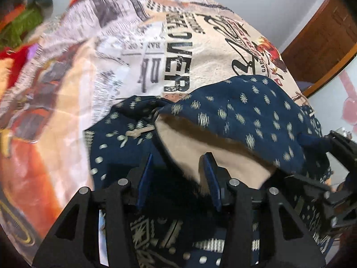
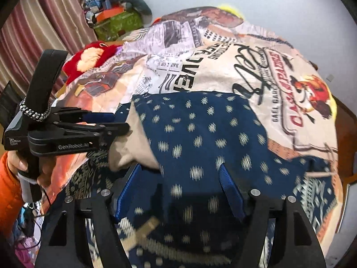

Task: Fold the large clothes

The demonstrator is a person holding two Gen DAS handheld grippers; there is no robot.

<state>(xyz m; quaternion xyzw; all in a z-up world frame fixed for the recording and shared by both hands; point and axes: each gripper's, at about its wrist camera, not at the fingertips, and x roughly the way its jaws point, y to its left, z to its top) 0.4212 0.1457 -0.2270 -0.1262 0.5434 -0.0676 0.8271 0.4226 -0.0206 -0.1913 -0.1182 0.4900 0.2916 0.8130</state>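
A large navy garment (image 2: 200, 138) with pale dots and a cream lining (image 2: 133, 147) lies on a printed bedspread (image 2: 223, 67). In the left wrist view the garment (image 1: 245, 116) is folded over, its cream lining (image 1: 200, 147) showing. My left gripper (image 1: 178, 163) is open, its blue pads either side of the lining's edge; it also shows in the right wrist view (image 2: 116, 122) at the garment's left edge. My right gripper (image 2: 180, 172) is open just above the dotted cloth, holding nothing.
A red plush toy (image 2: 89, 58) and a green box (image 2: 118, 22) with piled items sit at the bed's far left by a striped curtain (image 2: 44, 22). A wooden bed frame (image 1: 323, 44) shows at right. White wall behind.
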